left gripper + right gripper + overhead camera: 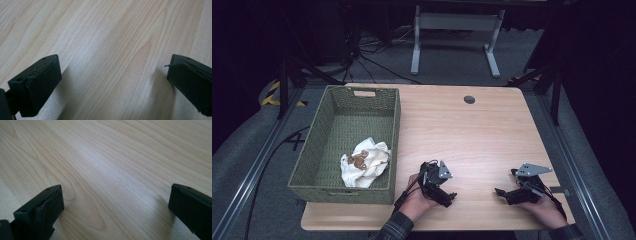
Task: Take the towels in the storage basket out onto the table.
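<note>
A green woven basket stands on the left part of the wooden table. Inside it, at the near end, lies a crumpled white cloth with a brown patch on it. My left gripper rests on the table near the front edge, just right of the basket, held by a hand. My right gripper rests at the front right, also in a hand. In the left gripper view my left gripper stands open over bare wood. In the right gripper view my right gripper is likewise open with nothing between the jaws.
A small round grommet sits in the table near its far edge. Beyond the table stands a white metal frame on a grey floor with cables. Dark rails run along both sides of the table.
</note>
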Tool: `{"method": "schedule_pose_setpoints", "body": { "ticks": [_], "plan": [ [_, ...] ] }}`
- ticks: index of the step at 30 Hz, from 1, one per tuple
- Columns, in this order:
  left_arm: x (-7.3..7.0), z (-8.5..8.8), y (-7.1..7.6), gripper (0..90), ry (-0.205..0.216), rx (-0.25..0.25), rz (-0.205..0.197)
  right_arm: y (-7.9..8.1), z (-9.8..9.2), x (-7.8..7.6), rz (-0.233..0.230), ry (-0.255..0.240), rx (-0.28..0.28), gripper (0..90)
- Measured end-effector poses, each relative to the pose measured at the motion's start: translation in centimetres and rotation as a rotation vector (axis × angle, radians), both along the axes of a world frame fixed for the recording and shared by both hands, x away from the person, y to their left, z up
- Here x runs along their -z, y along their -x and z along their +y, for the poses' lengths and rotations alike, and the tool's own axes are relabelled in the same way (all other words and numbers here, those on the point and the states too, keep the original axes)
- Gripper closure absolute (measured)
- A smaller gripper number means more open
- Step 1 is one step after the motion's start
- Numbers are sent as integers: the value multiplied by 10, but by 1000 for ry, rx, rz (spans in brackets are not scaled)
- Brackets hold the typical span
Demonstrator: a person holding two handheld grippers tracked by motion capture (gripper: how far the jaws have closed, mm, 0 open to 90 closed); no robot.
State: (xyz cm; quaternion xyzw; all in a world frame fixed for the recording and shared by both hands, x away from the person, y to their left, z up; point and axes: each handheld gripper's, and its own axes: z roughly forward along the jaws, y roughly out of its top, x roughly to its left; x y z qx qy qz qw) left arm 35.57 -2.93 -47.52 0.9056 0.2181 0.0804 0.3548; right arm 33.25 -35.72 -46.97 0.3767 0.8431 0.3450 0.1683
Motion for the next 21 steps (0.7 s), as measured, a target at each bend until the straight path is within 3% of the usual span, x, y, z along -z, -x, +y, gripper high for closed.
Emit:
{"method": "schedule_pose_setpoints", "body": {
  "ticks": [12,21],
  "plan": [
    [0,-2,0,0,3,-10,-3,0,-1,0,-1,0,-8,4],
    [-2,-3,2,1,-24,-10,6,0,-1,0,0,0,-12,3]
  ]
}}
